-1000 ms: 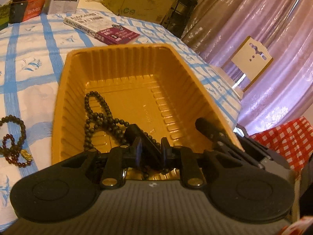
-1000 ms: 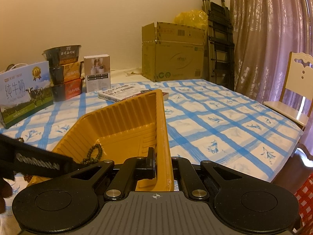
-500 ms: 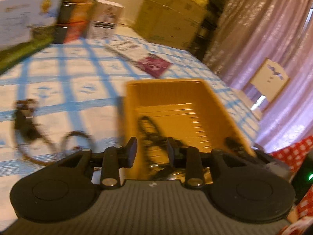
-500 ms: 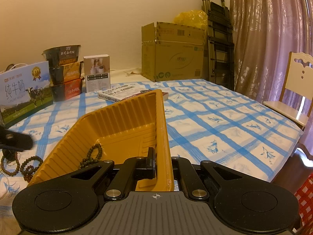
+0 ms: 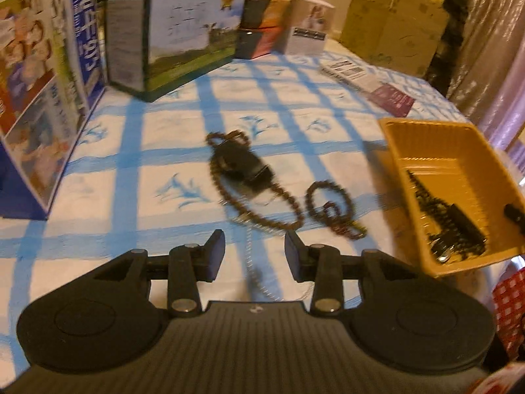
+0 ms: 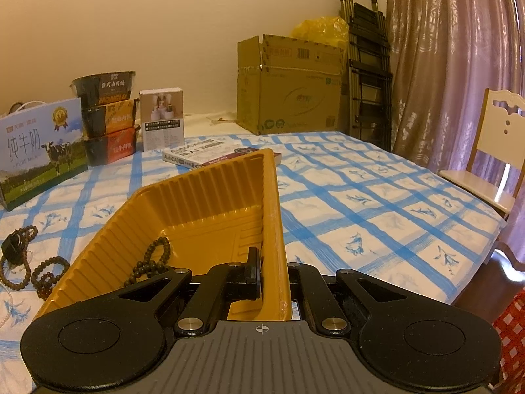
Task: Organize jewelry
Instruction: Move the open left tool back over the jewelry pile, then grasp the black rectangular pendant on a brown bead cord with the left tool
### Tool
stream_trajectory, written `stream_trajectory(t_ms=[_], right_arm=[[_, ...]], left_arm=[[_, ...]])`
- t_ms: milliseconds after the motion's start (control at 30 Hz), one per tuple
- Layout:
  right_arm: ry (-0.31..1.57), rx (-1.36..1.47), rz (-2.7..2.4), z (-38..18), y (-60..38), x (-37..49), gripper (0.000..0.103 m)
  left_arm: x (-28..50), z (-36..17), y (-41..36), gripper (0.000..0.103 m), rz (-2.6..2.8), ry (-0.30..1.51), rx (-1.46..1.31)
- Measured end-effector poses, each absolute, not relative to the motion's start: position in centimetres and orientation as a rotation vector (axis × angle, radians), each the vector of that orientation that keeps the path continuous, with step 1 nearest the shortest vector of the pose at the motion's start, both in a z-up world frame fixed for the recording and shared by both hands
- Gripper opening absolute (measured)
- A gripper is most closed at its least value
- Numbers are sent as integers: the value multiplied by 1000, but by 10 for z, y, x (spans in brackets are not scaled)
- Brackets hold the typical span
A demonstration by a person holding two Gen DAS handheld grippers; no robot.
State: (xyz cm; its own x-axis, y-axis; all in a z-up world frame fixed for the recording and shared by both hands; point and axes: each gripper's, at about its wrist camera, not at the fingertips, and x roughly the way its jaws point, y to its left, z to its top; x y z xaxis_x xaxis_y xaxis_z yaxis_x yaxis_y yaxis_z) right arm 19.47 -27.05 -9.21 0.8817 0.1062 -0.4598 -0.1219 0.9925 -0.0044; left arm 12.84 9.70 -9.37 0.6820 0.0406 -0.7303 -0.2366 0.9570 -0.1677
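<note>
Surface: blue-checked tablecloth (image 5: 170, 124).
Left tongs (image 5: 254, 251): jaws just opening, nothing between; bead strands (image 5: 262, 193) ahead.
Right tongs (image 6: 274, 275): clenched on yellow tray (image 6: 210, 197) wall.
Room: curtain (image 6: 443, 65), cardboard box (image 6: 288, 88) beyond.

Ahead of the left gripper's (image 5: 255, 251) jaws a long bead string (image 5: 259, 193) lies on the cloth (image 5: 170, 124), looped round a black fob (image 5: 242, 164). Right of it lie 2 bracelets (image 5: 331, 208), and a chain (image 5: 252, 262) runs back between the jaws. Far right stands the tray (image 5: 436, 128), with beads (image 6: 151, 259) in it. The right gripper's (image 6: 274, 275) jaws straddle the tray's near wall.
</note>
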Motion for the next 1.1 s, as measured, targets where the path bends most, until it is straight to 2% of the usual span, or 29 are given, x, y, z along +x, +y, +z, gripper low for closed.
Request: stream_trajectory(t_ms=[600,800,1067,1100], right_arm=[[479,-34,119,-95,-272,194,4],[481,-34,118,-95,-273,194,4],[480,-34,119,-95,-272,194,4],[480,-34,119,-95,-272,194,4]], left_arm=[[136,-104,87,39,145,818,-198],[160,-104,86,47,148,796,-191],[198,-110,88,51,187,777,-194],[202,-111,89,54,194,776,-196]])
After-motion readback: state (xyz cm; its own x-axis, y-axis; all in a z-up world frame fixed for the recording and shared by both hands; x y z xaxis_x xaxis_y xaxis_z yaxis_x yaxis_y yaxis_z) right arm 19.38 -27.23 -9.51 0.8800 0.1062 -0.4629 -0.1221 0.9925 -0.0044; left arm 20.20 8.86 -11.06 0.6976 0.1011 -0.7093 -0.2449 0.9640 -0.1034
